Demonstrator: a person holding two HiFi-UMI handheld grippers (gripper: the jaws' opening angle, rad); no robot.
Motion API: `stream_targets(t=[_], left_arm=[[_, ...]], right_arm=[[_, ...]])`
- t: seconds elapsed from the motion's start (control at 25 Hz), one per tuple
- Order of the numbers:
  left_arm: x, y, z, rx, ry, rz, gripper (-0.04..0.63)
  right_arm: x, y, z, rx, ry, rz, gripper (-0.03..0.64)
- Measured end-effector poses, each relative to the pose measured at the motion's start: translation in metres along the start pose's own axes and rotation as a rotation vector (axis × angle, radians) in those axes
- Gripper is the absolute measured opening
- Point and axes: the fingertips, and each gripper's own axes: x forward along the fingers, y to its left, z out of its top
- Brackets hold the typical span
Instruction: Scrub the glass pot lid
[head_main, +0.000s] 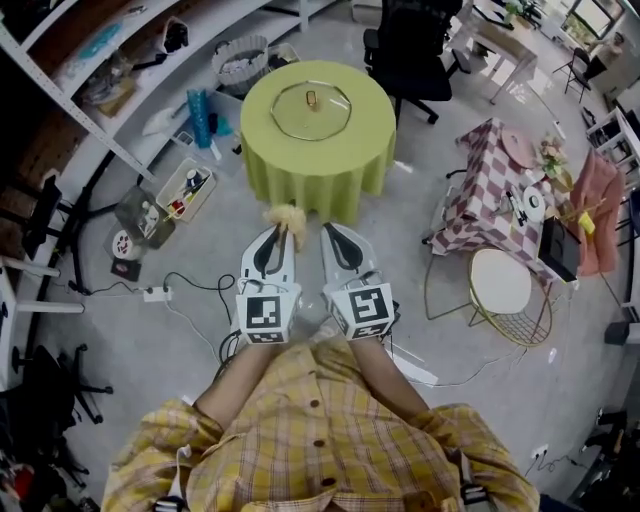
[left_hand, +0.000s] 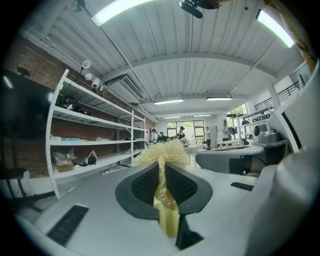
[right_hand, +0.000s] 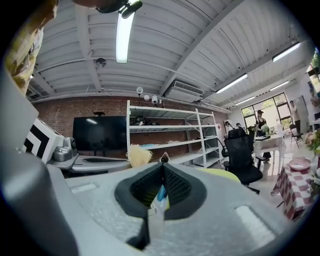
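Observation:
The glass pot lid (head_main: 311, 108) lies flat on a round table with a lime-green cloth (head_main: 318, 160), well ahead of both grippers. My left gripper (head_main: 283, 238) is shut on a tuft of pale yellow fibrous scrubber (head_main: 284, 216), which sticks out past its tips. In the left gripper view the scrubber (left_hand: 161, 151) fans out above the black pads (left_hand: 145, 186) of the left gripper (left_hand: 161, 177). My right gripper (head_main: 331, 236) is beside it, jaws together. The right gripper view shows this gripper (right_hand: 162, 176) with its pads meeting and nothing clearly held.
A black office chair (head_main: 410, 50) stands behind the table. A checkered table (head_main: 495, 195) and a round white wire chair (head_main: 500, 288) are to the right. White shelving (head_main: 90, 110), a tray of items (head_main: 183, 190), a basket (head_main: 240, 62) and a power strip (head_main: 155, 293) are on the left.

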Motion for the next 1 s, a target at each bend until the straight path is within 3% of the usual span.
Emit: stream_targets(t=[0.24, 0.56, 1.0], left_arm=[[0.005, -0.009, -0.004, 0.014, 0.012, 0.005, 0.04], [0.05, 0.001, -0.006, 0.021, 0.011, -0.009, 0.04], [0.145, 0.081, -0.003, -0.009, 0.003, -0.003, 0.04]], right_arm=[[-0.004, -0.012, -0.004, 0.023, 0.003, -0.002, -0.003], [0.03, -0.034, -0.009, 0.012, 0.02, 0.004, -0.003], [0.146, -0.071, -0.001, -0.015, -0.011, -0.035, -0.003]])
